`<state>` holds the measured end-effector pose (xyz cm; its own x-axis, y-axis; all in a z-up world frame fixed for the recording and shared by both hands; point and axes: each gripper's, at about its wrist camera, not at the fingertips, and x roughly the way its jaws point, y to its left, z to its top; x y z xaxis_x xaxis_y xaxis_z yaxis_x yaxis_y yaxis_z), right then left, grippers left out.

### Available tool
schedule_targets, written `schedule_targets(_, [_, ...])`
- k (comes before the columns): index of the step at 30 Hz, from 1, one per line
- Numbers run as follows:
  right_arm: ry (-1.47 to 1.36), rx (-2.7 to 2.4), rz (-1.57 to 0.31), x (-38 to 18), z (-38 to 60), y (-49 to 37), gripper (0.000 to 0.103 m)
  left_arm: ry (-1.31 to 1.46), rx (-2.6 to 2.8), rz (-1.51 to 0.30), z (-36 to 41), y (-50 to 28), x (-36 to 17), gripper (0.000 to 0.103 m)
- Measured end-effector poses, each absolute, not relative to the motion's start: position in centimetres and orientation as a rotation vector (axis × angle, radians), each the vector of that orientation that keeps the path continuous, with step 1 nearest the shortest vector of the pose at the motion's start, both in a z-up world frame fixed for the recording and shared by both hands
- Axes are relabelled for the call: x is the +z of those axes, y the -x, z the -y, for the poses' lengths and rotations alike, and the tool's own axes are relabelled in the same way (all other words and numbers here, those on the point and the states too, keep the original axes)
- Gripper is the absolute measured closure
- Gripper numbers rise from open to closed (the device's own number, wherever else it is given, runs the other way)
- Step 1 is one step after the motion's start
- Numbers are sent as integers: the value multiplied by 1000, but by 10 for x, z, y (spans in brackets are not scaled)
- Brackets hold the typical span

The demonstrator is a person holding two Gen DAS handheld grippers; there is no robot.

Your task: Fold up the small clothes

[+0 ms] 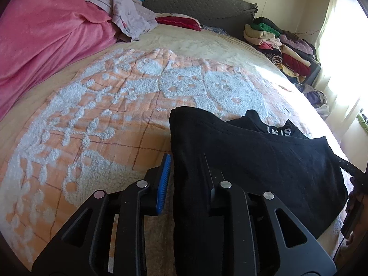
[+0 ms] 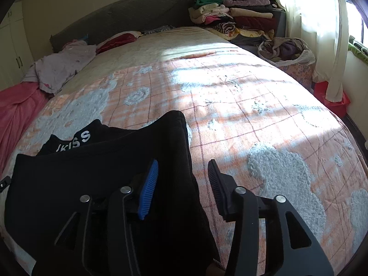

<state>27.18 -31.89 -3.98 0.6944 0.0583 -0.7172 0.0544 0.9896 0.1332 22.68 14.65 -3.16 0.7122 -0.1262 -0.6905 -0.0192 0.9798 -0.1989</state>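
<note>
1. Left gripper: jaws a little apart, black fabric of the garment lying between them and draped over the right-hand finger; whether the pads press it cannot be told.
2. Right gripper: jaws apart, holding nothing; the garment's edge runs between them, under the blue pad.
3. Risk: cloth draped on a finger may drag as that gripper lifts away, spoiling the fold.
4. Position: garment lies on the bed, directly beneath both grippers.
</note>
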Motion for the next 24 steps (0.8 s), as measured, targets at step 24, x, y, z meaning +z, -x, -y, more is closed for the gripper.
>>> schedule_targets(24, [52, 122, -767, -30, 264, -185, 44, 132, -129, -778, -113, -196, -21, 70])
